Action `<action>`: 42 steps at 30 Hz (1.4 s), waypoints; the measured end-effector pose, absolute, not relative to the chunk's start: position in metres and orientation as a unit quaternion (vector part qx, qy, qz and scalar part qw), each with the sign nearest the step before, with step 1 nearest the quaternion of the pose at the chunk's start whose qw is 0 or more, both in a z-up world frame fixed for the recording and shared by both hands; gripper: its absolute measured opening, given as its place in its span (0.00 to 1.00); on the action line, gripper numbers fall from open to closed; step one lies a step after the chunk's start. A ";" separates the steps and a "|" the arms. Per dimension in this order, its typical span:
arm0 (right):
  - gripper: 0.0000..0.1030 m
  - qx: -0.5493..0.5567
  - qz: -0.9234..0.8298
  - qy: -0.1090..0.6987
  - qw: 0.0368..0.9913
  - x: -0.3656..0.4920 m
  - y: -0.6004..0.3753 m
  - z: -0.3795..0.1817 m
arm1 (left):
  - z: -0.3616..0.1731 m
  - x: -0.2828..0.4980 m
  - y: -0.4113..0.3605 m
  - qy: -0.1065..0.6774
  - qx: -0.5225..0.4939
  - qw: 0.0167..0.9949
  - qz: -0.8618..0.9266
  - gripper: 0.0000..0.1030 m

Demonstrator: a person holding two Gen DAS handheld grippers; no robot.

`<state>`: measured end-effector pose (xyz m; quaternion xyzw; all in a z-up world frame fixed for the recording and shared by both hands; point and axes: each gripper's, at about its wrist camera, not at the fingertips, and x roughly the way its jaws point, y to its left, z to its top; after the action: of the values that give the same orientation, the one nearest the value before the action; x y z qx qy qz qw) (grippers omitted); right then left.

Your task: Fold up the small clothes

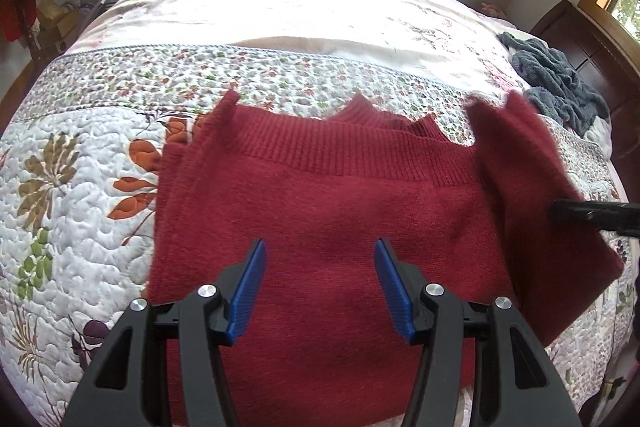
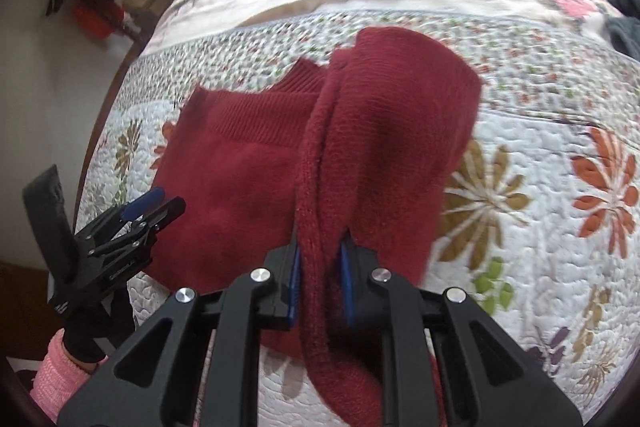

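A red sweater (image 1: 328,211) lies on a bed with a flowery quilt (image 1: 80,163). Most of the sweater is flat on the quilt. Its ribbed band (image 1: 340,147) points toward the far side of the bed, where the pale part of the cover begins.

The left gripper (image 1: 320,287) is over the middle of the sweater. Its two blue fingers (image 1: 250,291) are wide apart, with red knit showing in the gap. I cannot tell if the tips touch the cloth. In the right wrist view, this same gripper (image 2: 154,205) sits at the sweater's left edge, held by a hand in a dark glove (image 2: 86,339) with a pink sleeve (image 2: 60,375).

The right gripper (image 2: 322,279) is squeezed together on a thick fold of the sweater (image 2: 320,227). The fold runs straight between its blue fingers (image 2: 294,283) and hangs down past them toward the camera. The rest of that piece is lifted up off the quilt and bulges out above the gripper, looking blurry. In the left wrist view, this raised piece (image 1: 532,195) stands at the sweater's right side, with the dark tip of the right gripper (image 1: 592,215) poking in just beside it.

A fuzzy blue-grey cloth (image 1: 556,83) is bunched near the far right edge of the bed, well apart from the sweater.
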<state>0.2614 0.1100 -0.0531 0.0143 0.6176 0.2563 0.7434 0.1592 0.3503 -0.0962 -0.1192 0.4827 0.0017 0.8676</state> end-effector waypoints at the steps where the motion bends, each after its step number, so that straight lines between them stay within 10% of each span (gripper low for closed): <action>1: 0.14 0.012 0.257 0.621 0.740 0.262 0.118 -0.058 | -0.096 0.159 0.354 0.482 -0.124 0.868 0.003 0.55; 14: 0.15 -0.008 0.236 0.653 0.719 0.266 0.172 -0.108 | -0.094 0.156 0.381 0.479 -0.152 0.865 0.009 0.55; 23: 0.41 0.108 0.284 0.668 0.679 0.275 0.159 -0.102 | -0.090 0.159 0.376 0.483 -0.165 0.860 -0.008 0.55; 42: 0.42 0.128 0.249 0.624 0.729 0.249 0.033 -0.081 | -0.114 0.205 0.314 0.530 -0.242 0.808 -0.090 0.55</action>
<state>0.2486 0.0327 -0.0807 0.1278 0.6243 0.2488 0.7294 0.2055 0.3142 -0.1142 -0.2423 0.5297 -0.0902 0.8078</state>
